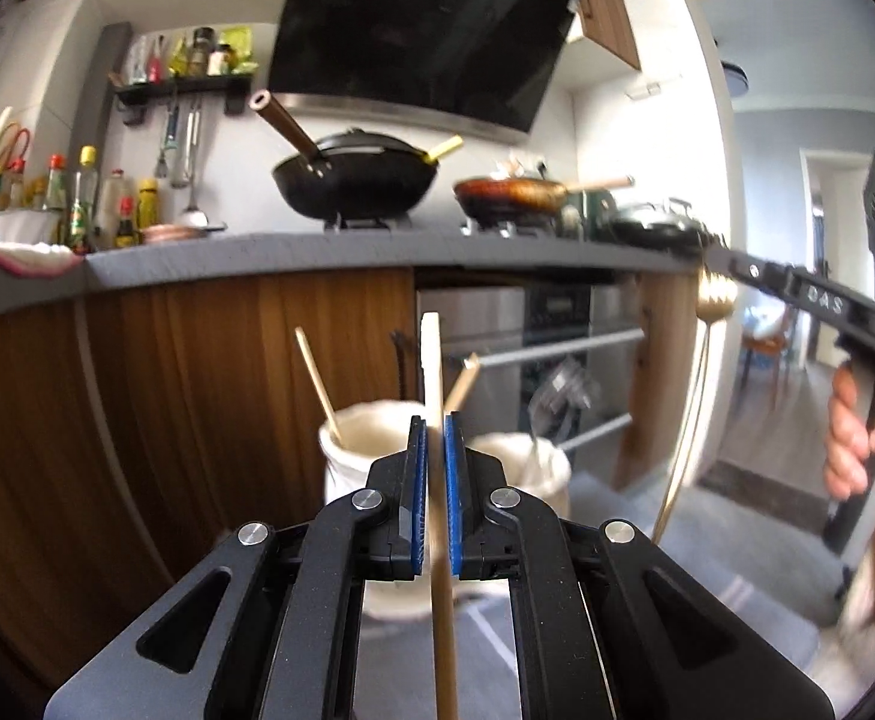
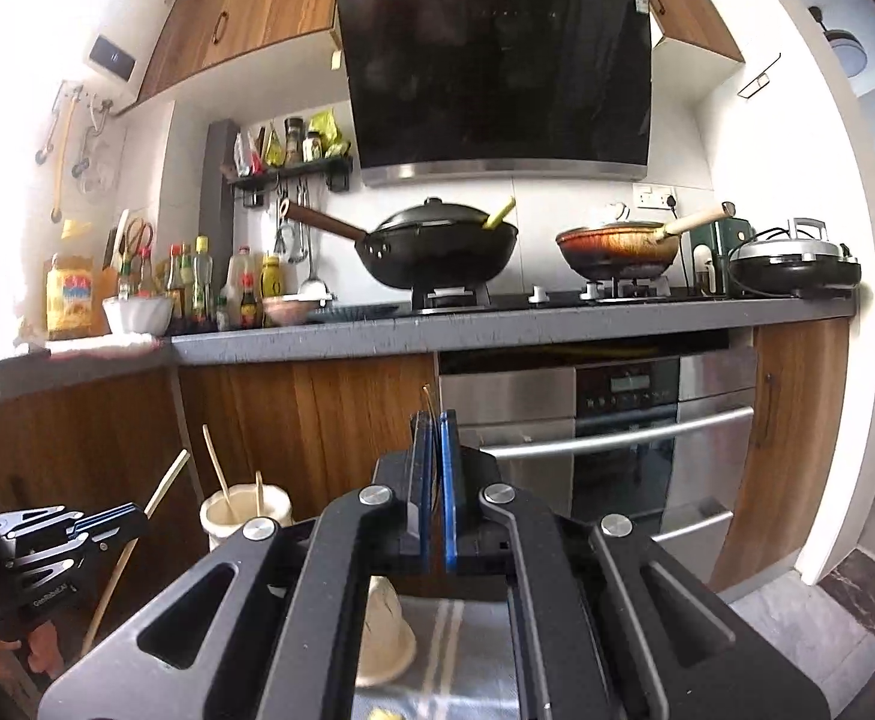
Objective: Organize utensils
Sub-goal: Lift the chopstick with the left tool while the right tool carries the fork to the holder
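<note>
Bright daylight blows out the left edge, fisheye bends the borders, and motion blur softens details.

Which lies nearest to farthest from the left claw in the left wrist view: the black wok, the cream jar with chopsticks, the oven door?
1. Cream jar, just beyond the left claw, slightly left.
2. Oven door, behind the jar, under the counter, to the right.
3. Black wok, on the stove at the back, above.
</note>
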A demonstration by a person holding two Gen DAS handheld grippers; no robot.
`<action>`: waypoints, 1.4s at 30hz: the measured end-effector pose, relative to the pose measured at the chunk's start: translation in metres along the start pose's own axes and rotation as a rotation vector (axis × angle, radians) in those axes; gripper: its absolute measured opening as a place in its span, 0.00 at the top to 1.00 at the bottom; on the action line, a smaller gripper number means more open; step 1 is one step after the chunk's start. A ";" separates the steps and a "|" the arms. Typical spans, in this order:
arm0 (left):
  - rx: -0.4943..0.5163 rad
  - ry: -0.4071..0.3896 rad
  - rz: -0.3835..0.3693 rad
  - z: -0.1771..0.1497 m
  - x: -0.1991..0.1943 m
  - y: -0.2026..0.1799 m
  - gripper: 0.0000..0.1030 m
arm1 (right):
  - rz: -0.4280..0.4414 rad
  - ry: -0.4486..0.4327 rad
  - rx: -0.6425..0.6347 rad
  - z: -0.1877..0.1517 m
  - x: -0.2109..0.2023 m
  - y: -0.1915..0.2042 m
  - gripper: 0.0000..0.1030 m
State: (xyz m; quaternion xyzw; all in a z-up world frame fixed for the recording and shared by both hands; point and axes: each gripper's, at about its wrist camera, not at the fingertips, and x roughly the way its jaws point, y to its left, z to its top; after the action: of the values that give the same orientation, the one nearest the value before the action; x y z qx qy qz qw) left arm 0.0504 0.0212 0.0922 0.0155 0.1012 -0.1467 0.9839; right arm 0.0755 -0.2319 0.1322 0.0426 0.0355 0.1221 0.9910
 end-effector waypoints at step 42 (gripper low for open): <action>-0.103 -0.129 0.045 0.021 0.085 0.036 0.94 | -0.058 -0.047 -0.061 -0.025 0.072 0.017 0.98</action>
State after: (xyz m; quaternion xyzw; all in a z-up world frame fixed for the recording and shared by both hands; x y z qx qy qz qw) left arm 0.1451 0.0298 0.0957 -0.0422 0.0446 -0.1199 0.9909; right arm 0.1394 -0.1964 0.1046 0.0142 0.0096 0.0935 0.9955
